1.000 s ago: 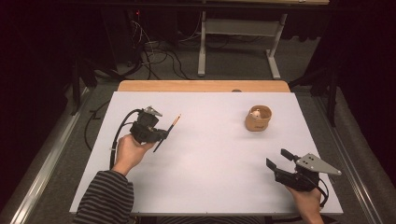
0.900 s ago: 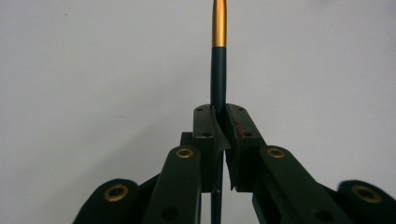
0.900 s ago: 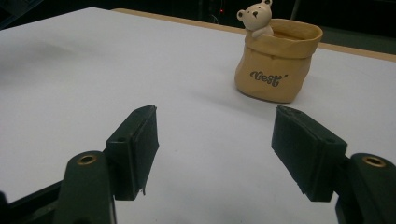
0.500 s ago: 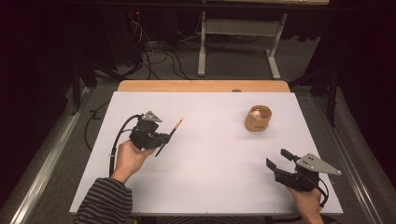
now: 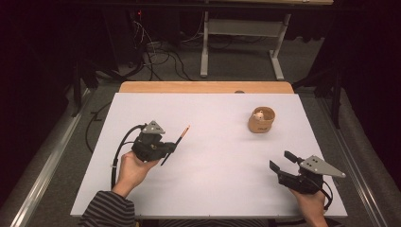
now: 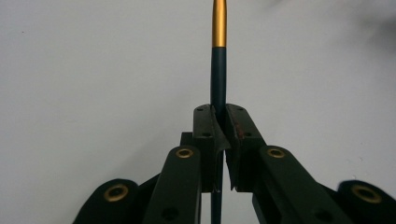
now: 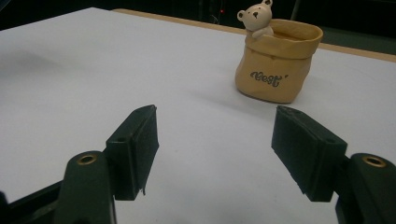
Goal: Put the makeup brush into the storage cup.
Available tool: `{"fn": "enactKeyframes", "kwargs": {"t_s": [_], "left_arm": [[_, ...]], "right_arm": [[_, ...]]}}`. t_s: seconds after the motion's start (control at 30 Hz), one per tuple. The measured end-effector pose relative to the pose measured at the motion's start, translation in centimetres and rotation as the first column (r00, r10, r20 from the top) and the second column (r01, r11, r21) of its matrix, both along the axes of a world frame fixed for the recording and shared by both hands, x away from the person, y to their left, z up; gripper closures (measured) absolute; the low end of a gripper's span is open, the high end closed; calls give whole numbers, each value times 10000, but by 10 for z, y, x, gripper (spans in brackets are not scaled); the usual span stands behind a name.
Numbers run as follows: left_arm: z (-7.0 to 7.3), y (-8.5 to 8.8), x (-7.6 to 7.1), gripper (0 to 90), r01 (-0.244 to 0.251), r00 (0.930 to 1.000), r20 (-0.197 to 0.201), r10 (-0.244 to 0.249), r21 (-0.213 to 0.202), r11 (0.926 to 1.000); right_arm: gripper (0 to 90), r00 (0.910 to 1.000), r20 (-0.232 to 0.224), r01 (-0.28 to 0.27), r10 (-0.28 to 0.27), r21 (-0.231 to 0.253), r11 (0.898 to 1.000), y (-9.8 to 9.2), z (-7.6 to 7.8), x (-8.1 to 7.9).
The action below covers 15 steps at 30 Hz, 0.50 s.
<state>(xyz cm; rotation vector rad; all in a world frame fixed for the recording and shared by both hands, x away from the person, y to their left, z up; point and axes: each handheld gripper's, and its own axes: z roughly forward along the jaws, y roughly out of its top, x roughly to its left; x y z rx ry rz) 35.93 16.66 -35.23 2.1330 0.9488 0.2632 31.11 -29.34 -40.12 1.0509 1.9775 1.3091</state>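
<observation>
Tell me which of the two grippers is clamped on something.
The left gripper: its jaws pinch a dark pen, while the right gripper stands open.

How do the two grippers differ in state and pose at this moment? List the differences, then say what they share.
The left gripper is shut on a dark pen with a gold end; the right gripper stands open with nothing between its pads. The left one works near the table's left middle; the right sits at the near right corner, facing the bear pot. Both are hand-held and black-jawed.
</observation>
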Motion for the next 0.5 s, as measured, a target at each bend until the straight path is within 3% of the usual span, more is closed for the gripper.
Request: {"fn": "enactKeyframes", "kwargs": {"t_s": [0.5], "left_arm": [[-4, -7, -16, 836, 309, 9993, 228, -300, -434, 9986]], "right_arm": [[336, 10000, 20, 5, -5, -13, 10000, 0, 0, 0]]}}
